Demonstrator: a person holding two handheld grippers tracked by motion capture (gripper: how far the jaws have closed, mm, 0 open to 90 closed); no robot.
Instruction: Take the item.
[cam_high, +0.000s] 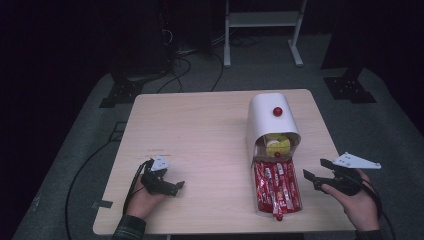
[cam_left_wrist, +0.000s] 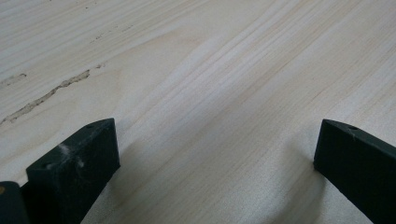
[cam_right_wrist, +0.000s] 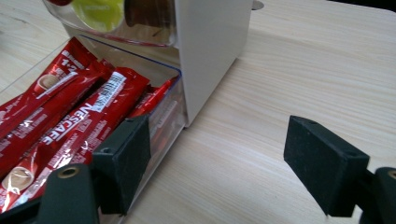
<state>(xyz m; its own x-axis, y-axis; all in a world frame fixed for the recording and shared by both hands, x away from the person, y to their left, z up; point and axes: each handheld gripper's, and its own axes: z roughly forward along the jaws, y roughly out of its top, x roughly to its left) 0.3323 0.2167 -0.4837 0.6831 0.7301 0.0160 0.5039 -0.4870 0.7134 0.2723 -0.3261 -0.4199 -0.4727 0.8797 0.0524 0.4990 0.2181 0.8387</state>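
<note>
A white rounded dispenser box (cam_high: 265, 117) with a red knob (cam_high: 277, 111) lies on the wooden table (cam_high: 200, 130), right of centre. Its clear drawer (cam_high: 258, 206) is pulled out toward me and holds several red Nescafe sachets (cam_high: 276, 185). Yellow items (cam_high: 276, 144) sit in the compartment above. My right gripper (cam_high: 315, 168) is open just right of the drawer. In the right gripper view its jaws (cam_right_wrist: 217, 158) stand wide over bare wood, the left one beside the drawer wall (cam_right_wrist: 163, 116) and sachets (cam_right_wrist: 70, 121). My left gripper (cam_high: 177, 186) rests open on the table at the front left (cam_left_wrist: 217, 158).
A red knob (cam_high: 278, 217) on the drawer's front reaches close to the table's near edge. Behind the table stand a white metal frame (cam_high: 262, 20) and black stand bases (cam_high: 350, 87), with cables on the grey floor (cam_high: 190, 65).
</note>
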